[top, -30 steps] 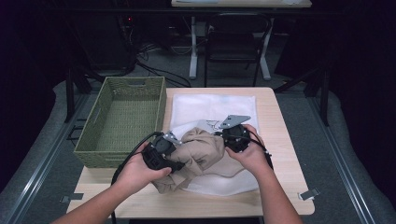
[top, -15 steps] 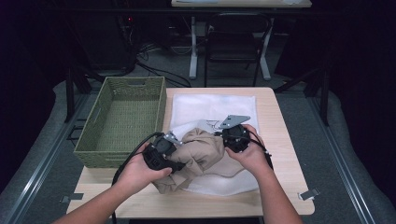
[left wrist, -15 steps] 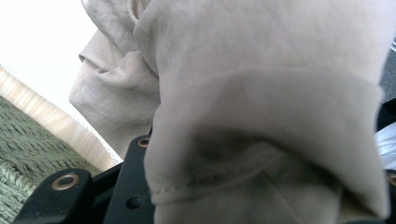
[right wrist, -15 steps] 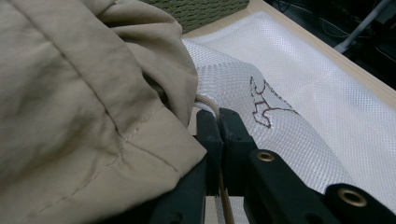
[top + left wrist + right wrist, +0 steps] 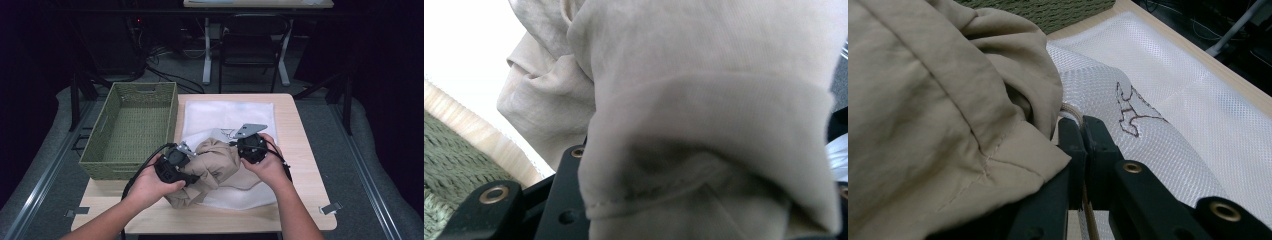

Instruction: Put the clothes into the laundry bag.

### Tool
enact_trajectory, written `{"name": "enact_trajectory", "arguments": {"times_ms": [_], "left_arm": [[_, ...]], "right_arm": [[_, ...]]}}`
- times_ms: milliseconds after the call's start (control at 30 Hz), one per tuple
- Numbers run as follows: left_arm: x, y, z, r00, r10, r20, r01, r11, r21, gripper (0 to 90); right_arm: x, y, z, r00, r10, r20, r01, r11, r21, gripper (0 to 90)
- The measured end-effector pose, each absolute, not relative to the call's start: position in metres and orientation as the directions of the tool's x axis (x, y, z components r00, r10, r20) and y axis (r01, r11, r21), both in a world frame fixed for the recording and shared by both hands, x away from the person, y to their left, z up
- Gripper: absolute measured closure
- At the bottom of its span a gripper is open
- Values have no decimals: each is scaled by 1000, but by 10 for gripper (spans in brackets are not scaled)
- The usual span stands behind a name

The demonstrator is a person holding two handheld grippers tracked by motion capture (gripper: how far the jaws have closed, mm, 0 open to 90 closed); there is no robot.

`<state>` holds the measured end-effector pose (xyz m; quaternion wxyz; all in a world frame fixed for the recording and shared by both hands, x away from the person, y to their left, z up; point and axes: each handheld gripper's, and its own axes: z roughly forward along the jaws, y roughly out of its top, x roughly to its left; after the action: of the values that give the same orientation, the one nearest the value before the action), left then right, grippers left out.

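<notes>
Both tongs sat at the lower middle of the high view, one on each side of a crumpled tan garment (image 5: pixel 216 167). Left tongs (image 5: pixel 187 176), gripped by the person's left hand (image 5: pixel 150 184), pressed into the lower left of the bundle. In the left gripper view the tan cloth (image 5: pixel 704 125) draped over and between the black jaws; they stood partly apart, and whether their pads pressed on the fabric could not be told. Right tongs (image 5: pixel 239 148), in the right hand (image 5: pixel 267 167), met the bundle's upper right edge. In the right gripper view its two jaws stood pressed together, tongs (image 5: pixel 1082 131) pinching a thin cord or hem edge at the garment's border, with the tan cloth (image 5: pixel 938 110) heaped to the left of the frame.

That garment lay bunched on a white mesh bag (image 5: pixel 230 116), which was spread flat over the middle of the pale wooden surface (image 5: pixel 300 145); the mesh (image 5: pixel 1173 110) carried a small dark stitched mark. A green woven basket (image 5: pixel 107 131) stood at the left of the surface, its right wall just beside the mesh bag and near the left tongs. Beyond the surface, at the top of the high view, a dark chair (image 5: pixel 252 50) stood on the floor.
</notes>
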<state>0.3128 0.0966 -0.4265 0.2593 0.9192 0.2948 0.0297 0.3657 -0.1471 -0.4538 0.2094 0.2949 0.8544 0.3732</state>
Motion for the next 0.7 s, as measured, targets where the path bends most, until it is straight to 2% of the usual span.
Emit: {"name": "enact_trajectory", "arguments": {"times_ms": [700], "left_arm": [[314, 96, -430, 822, 559, -111, 533, -684, 498, 647]], "right_arm": [[366, -147, -453, -735, 664, -135, 349, 542, 764, 876]]}}
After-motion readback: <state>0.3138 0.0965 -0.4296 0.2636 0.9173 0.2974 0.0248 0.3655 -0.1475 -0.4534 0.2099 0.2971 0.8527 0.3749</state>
